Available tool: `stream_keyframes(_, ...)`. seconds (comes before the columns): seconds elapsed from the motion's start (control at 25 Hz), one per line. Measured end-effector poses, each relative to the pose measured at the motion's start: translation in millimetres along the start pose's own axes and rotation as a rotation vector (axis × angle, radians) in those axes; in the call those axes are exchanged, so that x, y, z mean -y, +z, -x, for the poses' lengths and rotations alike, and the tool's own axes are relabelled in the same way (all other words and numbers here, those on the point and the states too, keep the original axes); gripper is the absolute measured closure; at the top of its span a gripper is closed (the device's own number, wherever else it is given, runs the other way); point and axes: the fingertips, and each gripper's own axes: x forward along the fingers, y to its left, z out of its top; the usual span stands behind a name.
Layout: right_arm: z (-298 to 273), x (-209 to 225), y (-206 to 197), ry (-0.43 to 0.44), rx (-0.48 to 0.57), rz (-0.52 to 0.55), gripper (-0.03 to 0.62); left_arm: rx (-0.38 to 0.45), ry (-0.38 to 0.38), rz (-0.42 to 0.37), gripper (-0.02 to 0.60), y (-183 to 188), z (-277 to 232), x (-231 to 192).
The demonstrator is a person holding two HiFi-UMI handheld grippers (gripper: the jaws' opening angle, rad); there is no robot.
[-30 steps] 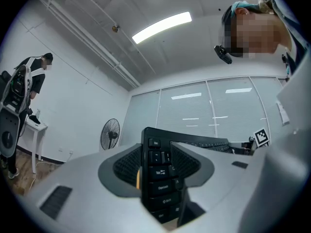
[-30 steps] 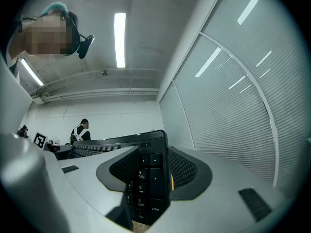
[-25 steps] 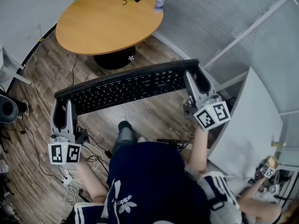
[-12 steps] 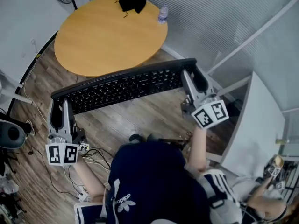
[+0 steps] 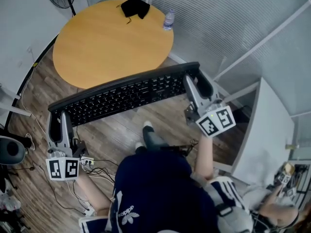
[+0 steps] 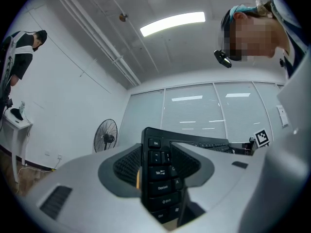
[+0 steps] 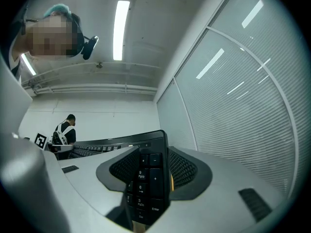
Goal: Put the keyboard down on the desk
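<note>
Left gripper [image 5: 57, 118] and right gripper [image 5: 196, 79] each clamp a keyboard [image 5: 124, 93] end; keep it level, carry it past the desk's [image 5: 107, 38] near edge, apparently not yet crossed, and lower both ends evenly.

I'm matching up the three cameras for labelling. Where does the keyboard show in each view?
Head view: keyboard spans the middle, slanting up rightward, ends held by left tool and right tool.
Left gripper view: keyboard at bottom centre, its Esc end between the jaws.
Right gripper view: keyboard at bottom centre, its number-pad end between the jaws.
Shared landmark: the wall of blinds, in all three.
</note>
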Motion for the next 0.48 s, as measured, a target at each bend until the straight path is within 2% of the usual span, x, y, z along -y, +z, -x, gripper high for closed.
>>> stream_keyframes(0.48, -1.1, 3.4, -7.2, -0.004, -0.003, -0.016, 0.421, -0.013, 0.006, -0.01, 0.396, -2.1, -1.5, 0.8)
